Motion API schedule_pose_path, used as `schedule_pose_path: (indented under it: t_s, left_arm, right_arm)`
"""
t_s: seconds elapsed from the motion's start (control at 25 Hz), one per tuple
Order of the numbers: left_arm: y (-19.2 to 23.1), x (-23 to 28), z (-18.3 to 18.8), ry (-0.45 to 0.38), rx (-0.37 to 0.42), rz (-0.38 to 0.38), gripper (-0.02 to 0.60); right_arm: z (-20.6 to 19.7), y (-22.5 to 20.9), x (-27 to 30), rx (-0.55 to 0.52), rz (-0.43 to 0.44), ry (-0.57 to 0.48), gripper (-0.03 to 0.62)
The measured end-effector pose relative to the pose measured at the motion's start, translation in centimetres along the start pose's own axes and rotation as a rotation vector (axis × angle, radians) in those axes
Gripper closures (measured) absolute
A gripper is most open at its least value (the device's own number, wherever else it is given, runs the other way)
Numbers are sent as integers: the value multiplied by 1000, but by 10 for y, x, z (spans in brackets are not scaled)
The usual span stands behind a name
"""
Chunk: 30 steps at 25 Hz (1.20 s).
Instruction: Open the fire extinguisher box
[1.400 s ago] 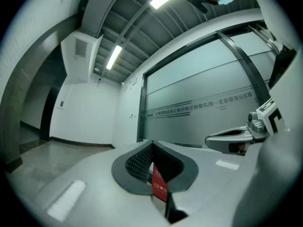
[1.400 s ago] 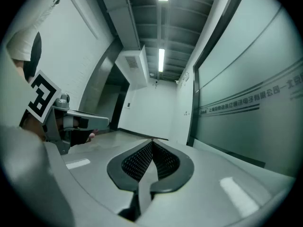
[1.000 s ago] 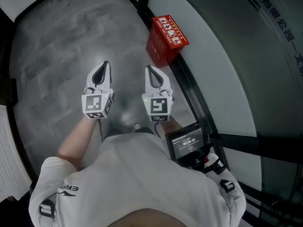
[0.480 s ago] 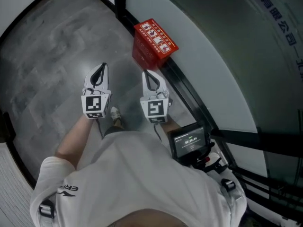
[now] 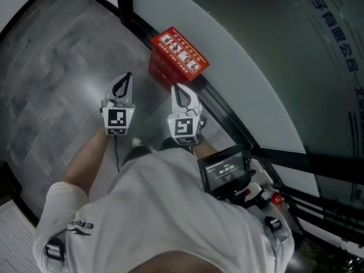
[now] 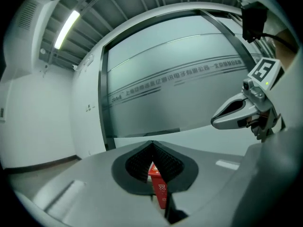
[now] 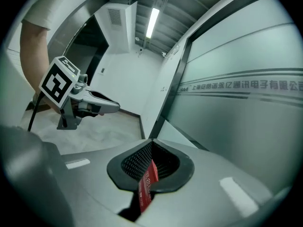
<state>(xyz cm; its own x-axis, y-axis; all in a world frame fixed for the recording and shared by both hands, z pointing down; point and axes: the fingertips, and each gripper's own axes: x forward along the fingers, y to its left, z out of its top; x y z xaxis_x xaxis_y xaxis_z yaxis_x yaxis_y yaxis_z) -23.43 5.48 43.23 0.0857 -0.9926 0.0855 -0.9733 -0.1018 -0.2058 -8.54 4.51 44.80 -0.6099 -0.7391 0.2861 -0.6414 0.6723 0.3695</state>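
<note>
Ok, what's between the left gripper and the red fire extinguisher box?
Only bare grey floor, seen in the head view; the shut left gripper is short of the fire extinguisher box by the glass wall.

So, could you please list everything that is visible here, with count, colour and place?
fire extinguisher box: one, red, at the foot of the glass wall, ahead of both grippers
glass wall: one, frosted grey-white, right side
floor: one, grey, left side
ceiling lamp: one seen, white, lit, overhead
screen device: one, black, at the person's right hip
shirt: one, white, on the person
left gripper: one, grey-white, shut, empty, over the floor
right gripper: one, grey-white, shut, empty, nearer the box
</note>
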Motion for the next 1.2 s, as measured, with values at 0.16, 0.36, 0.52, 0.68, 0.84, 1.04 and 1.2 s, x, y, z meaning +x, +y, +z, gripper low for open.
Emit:
schedule_pose_path:
  t_s: [0.16, 0.36, 0.52, 0.68, 0.84, 1.04, 1.2]
  left_arm:
    - [2, 42, -16, 28, 22, -16, 580]
    - [-5, 109, -43, 92, 106, -36, 580]
    - [-19, 167, -74, 179, 169, -79, 579]
    - [-22, 188, -77, 176, 246, -102, 579]
    - [-35, 213, -90, 185, 327, -159, 580]
    - [-56, 256, -142, 237, 452, -280, 580]
    - [-68, 270, -174, 258, 499, -358, 578]
  right_arm:
    - [-15, -20, 28, -7, -3, 21, 580]
    - [-43, -55, 79, 28, 31, 42, 580]
    - [-74, -94, 123, 46, 62, 77, 580]
    - [-84, -106, 133, 23, 67, 94, 580]
    - [-110, -111, 148, 17, 86, 138, 580]
    - [-167, -109, 190, 44, 141, 237, 580]
    - [-194, -99, 206, 37, 155, 295, 579]
